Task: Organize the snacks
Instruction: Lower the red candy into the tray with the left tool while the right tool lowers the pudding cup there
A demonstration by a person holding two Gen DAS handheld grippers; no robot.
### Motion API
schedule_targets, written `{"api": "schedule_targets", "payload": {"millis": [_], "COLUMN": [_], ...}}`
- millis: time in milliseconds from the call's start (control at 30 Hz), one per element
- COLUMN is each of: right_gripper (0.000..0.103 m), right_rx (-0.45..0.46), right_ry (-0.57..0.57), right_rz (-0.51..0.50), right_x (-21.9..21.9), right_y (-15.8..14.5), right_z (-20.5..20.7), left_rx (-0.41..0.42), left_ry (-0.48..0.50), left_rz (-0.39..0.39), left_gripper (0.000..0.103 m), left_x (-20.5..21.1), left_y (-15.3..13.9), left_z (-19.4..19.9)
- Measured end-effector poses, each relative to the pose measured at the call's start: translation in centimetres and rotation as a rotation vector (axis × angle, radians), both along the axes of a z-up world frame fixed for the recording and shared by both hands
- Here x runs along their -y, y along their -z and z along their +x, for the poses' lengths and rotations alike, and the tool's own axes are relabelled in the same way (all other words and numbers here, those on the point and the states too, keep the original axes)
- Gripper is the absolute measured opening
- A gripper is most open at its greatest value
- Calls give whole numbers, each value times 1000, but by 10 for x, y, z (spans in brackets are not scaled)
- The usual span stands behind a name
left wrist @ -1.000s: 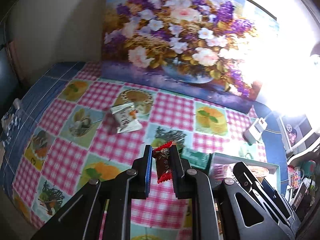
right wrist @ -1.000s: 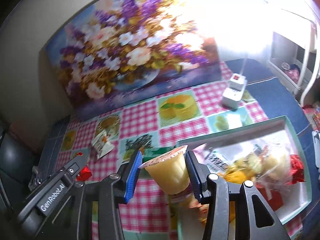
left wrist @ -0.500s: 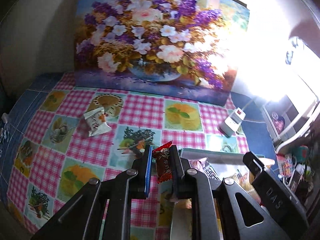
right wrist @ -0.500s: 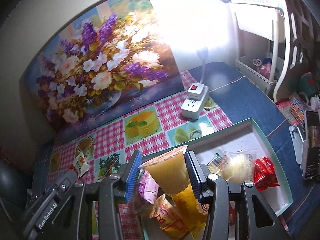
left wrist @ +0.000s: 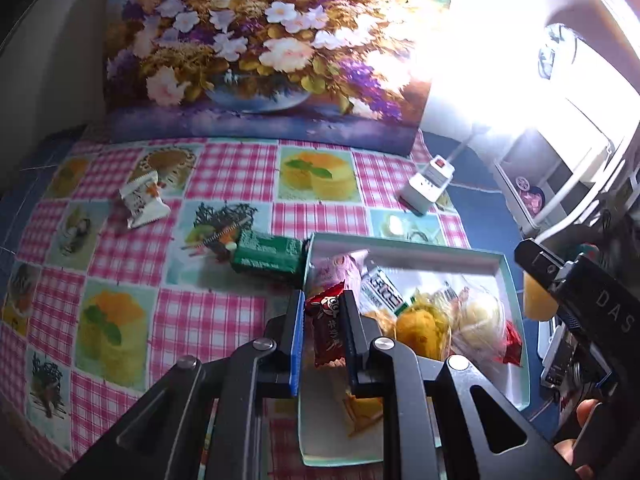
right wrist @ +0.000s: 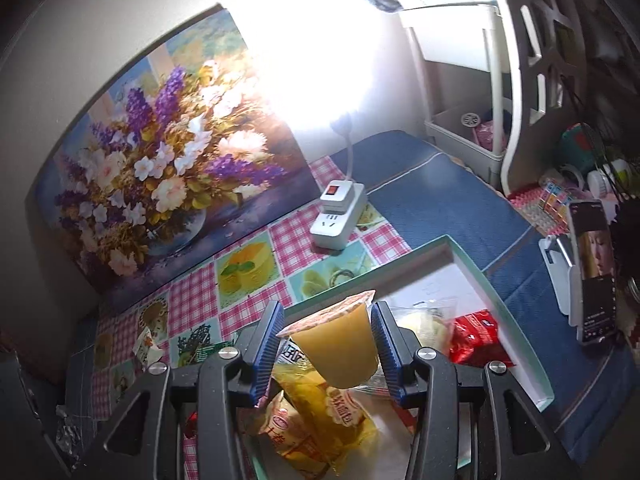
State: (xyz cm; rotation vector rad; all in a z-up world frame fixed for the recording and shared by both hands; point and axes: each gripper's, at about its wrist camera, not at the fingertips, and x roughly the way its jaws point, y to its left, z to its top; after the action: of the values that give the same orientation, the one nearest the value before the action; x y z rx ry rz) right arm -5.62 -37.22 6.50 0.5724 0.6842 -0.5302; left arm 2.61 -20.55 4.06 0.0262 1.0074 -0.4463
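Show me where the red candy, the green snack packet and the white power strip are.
red candy (left wrist: 328,330), left wrist view, middle of wrapper.
green snack packet (left wrist: 269,257), left wrist view, top face.
white power strip (right wrist: 338,216), right wrist view, upper face.

1. Table (left wrist: 208,320) draped in pink gingham cloth with fruit and cake squares.
2. Lying on it: white snack packet (left wrist: 142,200), green packet (left wrist: 268,256) touching teal tray (left wrist: 404,246), white power strip (left wrist: 428,184).
3. Standing at back edge: flower painting (left wrist: 260,48).

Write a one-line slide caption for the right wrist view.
Right gripper holds a yellow jelly cup above the snack-filled tray on a checked tablecloth.
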Motion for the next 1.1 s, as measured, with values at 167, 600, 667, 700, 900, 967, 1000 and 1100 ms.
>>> {"api": "schedule_targets", "payload": {"millis": [167, 600, 667, 700, 900, 967, 1000, 1100], "right_gripper": [49, 49, 49, 49, 49, 49, 48, 48], "right_rx": [-7, -89, -107, -111, -122, -117, -113, -115], "right_ry": [43, 38, 31, 27, 11, 0, -6, -1], "right_rz": [-14, -36, -38, -38, -54, -51, -46, -29], "right_x": [4, -2, -4, -5, -12, -13, -14, -12], "right_y": [3, 29, 34, 36, 38, 38, 38, 42], "right_z": [-18, -36, -37, -38, -42, -43, -43, -45], "left_rx": [-31, -79, -93, -103, -154, -162, -165, -174], "left_ry": [45, 86, 90, 93, 90, 84, 83, 83], "left_rz": [-8, 35, 33, 28, 13, 11, 9, 14], "left_gripper": [18, 18, 18, 18, 18, 18, 18, 18], "left_x": [6, 11, 9, 9, 3, 0, -1, -3], "left_y": [8, 31, 34, 36, 47, 50, 51, 55], "left_z": [-13, -32, -34, -34, -37, -38, -39, -40]}}
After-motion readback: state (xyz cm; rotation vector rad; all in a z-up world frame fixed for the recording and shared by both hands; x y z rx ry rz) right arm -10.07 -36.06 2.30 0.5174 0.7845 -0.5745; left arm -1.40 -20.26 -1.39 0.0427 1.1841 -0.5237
